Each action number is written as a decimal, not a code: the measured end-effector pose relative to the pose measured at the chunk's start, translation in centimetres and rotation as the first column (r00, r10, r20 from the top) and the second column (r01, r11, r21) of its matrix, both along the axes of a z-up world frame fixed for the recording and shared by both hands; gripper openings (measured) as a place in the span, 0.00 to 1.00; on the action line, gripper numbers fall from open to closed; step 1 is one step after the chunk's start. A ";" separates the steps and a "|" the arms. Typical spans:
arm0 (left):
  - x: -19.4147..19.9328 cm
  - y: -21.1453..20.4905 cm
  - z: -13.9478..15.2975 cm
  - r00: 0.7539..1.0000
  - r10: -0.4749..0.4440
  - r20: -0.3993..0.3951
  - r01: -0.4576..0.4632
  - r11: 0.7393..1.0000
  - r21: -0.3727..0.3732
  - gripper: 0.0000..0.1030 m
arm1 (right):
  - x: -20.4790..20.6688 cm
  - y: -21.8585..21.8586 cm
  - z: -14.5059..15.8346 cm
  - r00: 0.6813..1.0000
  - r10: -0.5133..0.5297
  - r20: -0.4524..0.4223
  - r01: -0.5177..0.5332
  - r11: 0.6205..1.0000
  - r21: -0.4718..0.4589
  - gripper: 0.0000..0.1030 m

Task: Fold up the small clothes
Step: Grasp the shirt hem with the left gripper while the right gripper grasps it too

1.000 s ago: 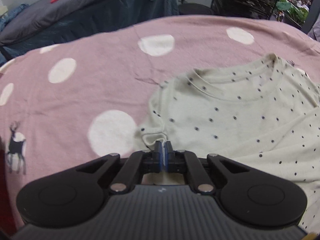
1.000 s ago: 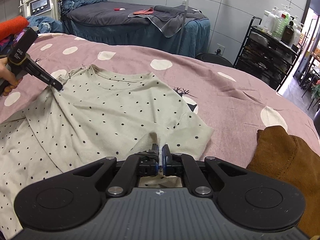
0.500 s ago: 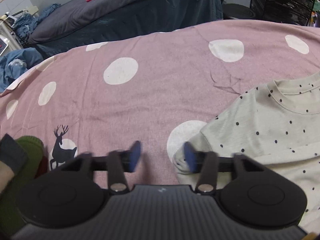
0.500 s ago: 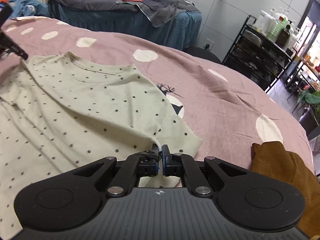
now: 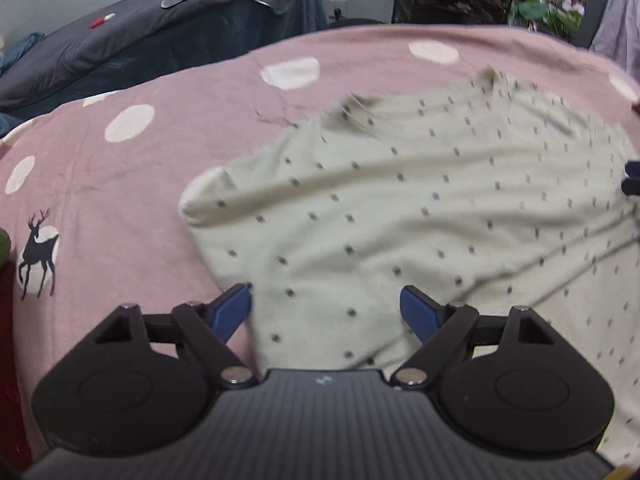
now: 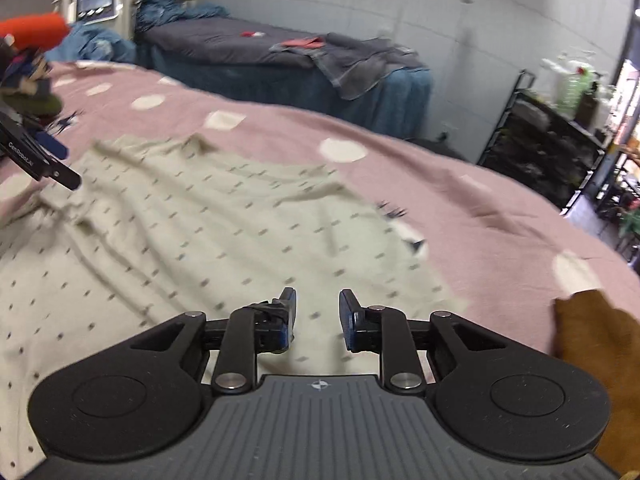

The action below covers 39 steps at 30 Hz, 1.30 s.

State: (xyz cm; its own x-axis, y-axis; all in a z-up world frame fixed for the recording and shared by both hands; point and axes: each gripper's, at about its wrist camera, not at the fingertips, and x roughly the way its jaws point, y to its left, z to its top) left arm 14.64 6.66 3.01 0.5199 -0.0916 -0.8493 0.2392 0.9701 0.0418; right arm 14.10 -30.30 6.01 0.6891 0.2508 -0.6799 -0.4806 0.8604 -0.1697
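A cream T-shirt with small dark dots (image 5: pixel 400 216) lies spread on a pink bedspread (image 5: pixel 132 184) with white dots and deer prints. It also shows in the right wrist view (image 6: pixel 208 232). My left gripper (image 5: pixel 326 306) is wide open and empty, just above the shirt's left side. My right gripper (image 6: pixel 317 310) is open and empty above the shirt's right sleeve area. The left gripper's tip shows at the left edge of the right wrist view (image 6: pixel 48 164).
A brown garment (image 6: pixel 596 352) lies on the bedspread at the right. A second bed with dark covers (image 6: pixel 280 60) stands behind. A black shelf rack with bottles (image 6: pixel 560 136) stands at the right. Red and green clothes (image 6: pixel 32 32) are at the far left.
The left gripper let go of the shirt's sleeve and opened wide, then moved back over the shirt. The right gripper has just opened and released the other sleeve.
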 end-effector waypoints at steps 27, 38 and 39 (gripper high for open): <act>-7.4 -4.0 1.1 0.998 0.003 0.069 -0.013 0.991 0.136 1.00 | -9.6 -3.5 -1.0 0.973 -0.170 -0.153 0.210 0.931 0.299 1.00; -11.2 -1.5 1.2 0.997 0.060 0.045 -0.056 0.994 -0.090 1.00 | -11.8 -4.8 -1.2 0.967 -0.171 -0.189 0.231 0.902 0.365 1.00; -11.8 -0.8 1.1 0.998 0.048 0.038 -0.042 0.990 -0.135 1.00 | -12.2 -5.0 -1.1 0.969 -0.160 -0.186 0.220 0.902 0.371 1.00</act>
